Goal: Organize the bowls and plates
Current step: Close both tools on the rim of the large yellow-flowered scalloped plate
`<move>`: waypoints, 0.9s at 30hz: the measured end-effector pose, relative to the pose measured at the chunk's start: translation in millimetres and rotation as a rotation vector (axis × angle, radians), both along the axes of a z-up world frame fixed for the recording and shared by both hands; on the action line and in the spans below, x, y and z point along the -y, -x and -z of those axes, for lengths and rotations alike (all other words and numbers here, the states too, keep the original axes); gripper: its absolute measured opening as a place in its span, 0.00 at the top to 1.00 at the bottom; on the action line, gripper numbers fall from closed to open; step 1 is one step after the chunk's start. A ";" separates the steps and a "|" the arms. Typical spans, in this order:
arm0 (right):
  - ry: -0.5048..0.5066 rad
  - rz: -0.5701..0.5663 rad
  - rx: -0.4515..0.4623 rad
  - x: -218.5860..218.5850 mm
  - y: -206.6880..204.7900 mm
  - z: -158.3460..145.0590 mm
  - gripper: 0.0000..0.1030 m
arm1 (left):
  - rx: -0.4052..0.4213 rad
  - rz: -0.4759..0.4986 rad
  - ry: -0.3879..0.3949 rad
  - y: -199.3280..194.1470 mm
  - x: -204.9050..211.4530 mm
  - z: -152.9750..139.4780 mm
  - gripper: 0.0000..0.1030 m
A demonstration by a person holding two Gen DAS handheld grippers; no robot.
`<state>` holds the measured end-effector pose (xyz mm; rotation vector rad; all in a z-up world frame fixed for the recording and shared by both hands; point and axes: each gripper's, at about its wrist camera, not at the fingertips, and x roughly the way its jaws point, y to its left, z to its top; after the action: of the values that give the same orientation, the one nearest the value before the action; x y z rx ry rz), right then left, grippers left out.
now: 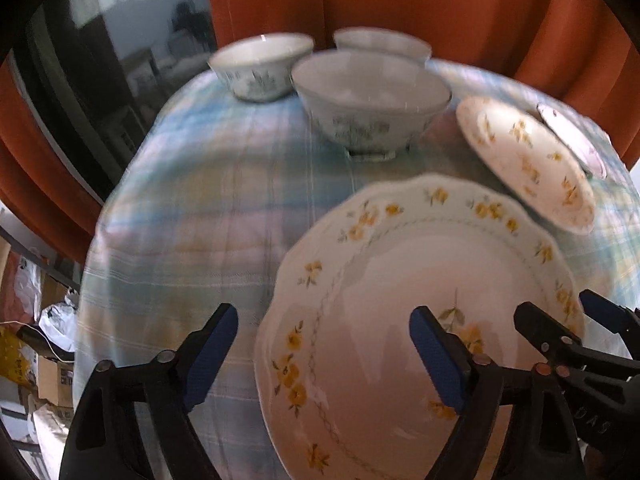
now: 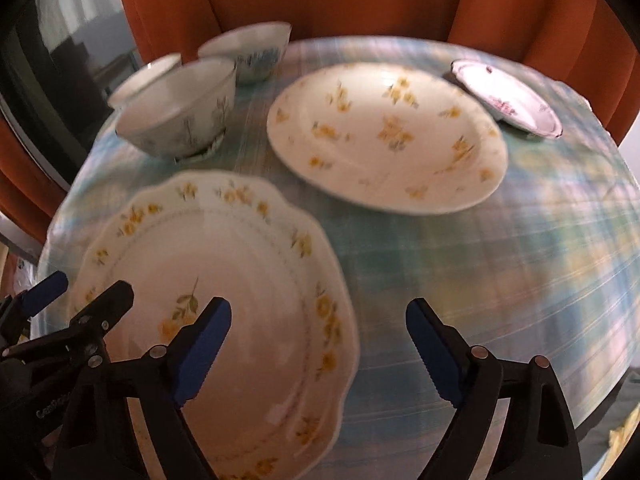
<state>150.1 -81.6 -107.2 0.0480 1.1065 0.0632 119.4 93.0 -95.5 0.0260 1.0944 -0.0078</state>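
Observation:
A large scalloped plate with yellow flowers point(image 1: 420, 320) point(image 2: 224, 300) lies at the near side of the plaid-covered table. My left gripper point(image 1: 324, 356) is open above its left rim. My right gripper point(image 2: 320, 352) is open above its right rim, and also shows in the left wrist view point(image 1: 560, 316). Neither holds anything. A second yellow-flowered plate point(image 2: 384, 136) point(image 1: 524, 160) lies behind it. A small pink-flowered plate point(image 2: 508, 96) point(image 1: 572, 136) sits at the far right. Three white bowls with blue-green prints point(image 1: 370, 96) point(image 1: 260, 64) point(image 1: 382, 44) stand at the far left.
The plaid tablecloth point(image 2: 500, 280) covers a round table. Orange curtains point(image 1: 400, 0) hang behind it, with a dark window point(image 1: 100, 80) at left. Boxes and bags point(image 1: 36, 340) sit on the floor at the left.

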 end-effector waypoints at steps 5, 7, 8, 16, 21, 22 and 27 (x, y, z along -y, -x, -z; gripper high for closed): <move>0.022 0.018 -0.071 -8.5 -6.0 14.0 0.15 | -0.048 0.020 0.024 -3.3 -5.2 11.5 0.21; 0.021 0.018 -0.074 -10.1 -6.3 14.8 0.18 | -0.048 0.023 0.027 -4.3 -5.3 12.2 0.22; 0.023 0.016 -0.073 -11.5 -6.3 14.8 0.19 | -0.047 0.025 0.030 -4.4 -5.1 12.3 0.23; 0.014 0.000 -0.069 -17.2 -5.6 13.0 0.30 | -0.058 0.045 0.049 -6.6 -1.3 10.8 0.31; 0.018 -0.027 -0.105 -19.7 -7.7 10.8 0.30 | -0.081 -0.005 0.033 -7.2 1.9 8.8 0.30; 0.021 -0.035 -0.108 -20.1 -7.3 9.7 0.30 | -0.088 -0.010 0.039 -8.1 1.9 8.9 0.30; 0.044 -0.053 -0.093 -15.3 -1.3 2.7 0.31 | -0.088 -0.018 0.024 -6.1 13.2 1.6 0.30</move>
<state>151.4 -66.2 -109.9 -0.0181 1.2020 0.0843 125.5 79.7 -97.1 -0.0056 1.1825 -0.0059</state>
